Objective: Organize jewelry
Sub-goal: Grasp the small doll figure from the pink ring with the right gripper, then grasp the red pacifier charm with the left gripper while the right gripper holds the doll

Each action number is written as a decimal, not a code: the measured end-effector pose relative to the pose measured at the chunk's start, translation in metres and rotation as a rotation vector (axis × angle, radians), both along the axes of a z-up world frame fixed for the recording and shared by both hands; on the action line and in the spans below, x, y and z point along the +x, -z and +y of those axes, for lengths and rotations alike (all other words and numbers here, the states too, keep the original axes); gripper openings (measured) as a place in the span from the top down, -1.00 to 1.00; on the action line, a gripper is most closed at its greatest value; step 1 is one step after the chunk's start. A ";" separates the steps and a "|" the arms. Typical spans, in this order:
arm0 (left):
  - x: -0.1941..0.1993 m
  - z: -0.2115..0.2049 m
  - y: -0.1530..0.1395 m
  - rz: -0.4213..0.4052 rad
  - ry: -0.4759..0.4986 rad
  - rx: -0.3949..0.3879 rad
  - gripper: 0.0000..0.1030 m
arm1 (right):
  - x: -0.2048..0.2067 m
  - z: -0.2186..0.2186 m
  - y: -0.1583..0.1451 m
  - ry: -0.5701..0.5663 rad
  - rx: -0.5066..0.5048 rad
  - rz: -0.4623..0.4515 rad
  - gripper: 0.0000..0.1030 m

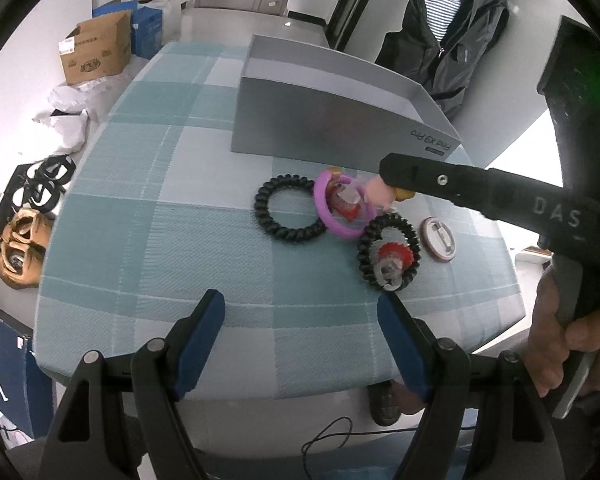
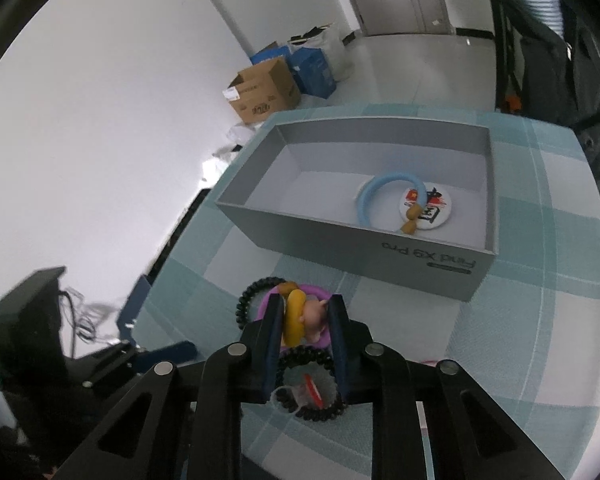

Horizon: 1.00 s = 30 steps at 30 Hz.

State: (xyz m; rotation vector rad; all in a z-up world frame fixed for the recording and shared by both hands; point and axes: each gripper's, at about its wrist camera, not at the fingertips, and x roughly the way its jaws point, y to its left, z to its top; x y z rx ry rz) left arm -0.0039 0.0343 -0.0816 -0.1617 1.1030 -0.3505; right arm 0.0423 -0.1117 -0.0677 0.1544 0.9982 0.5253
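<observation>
Gripping yellow ring charm (image 2: 294, 314)

2 black coil hair ties (image 1: 290, 209) (image 1: 389, 257); 1 purple ring (image 1: 342, 210); 1 blue ring (image 2: 388, 196); 2 badges (image 1: 439, 237) (image 2: 427, 205); 1 grey box (image 2: 340, 226).

You can read "Find X9 Pro" upside down on the grey box (image 1: 340, 120); "DAS" stands on the right gripper (image 1: 384, 196); a Jumpman logo marks the blue box (image 1: 0, 364).

Black fingers (image 1: 204, 336), blue pads (image 2: 274, 336)
</observation>
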 end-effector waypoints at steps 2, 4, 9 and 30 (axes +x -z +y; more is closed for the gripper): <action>0.000 -0.004 -0.001 0.000 0.011 -0.008 -0.46 | -0.001 -0.005 -0.003 0.006 0.014 -0.004 0.58; 0.000 -0.009 -0.003 -0.006 0.026 -0.008 -0.46 | -0.003 -0.011 -0.008 0.015 0.026 -0.015 0.58; 0.000 -0.024 -0.004 -0.021 0.065 0.007 -0.45 | -0.008 -0.027 -0.017 0.044 0.057 -0.032 0.58; 0.007 -0.054 -0.005 -0.066 0.110 0.059 0.39 | -0.020 -0.077 -0.028 0.102 0.099 -0.043 0.58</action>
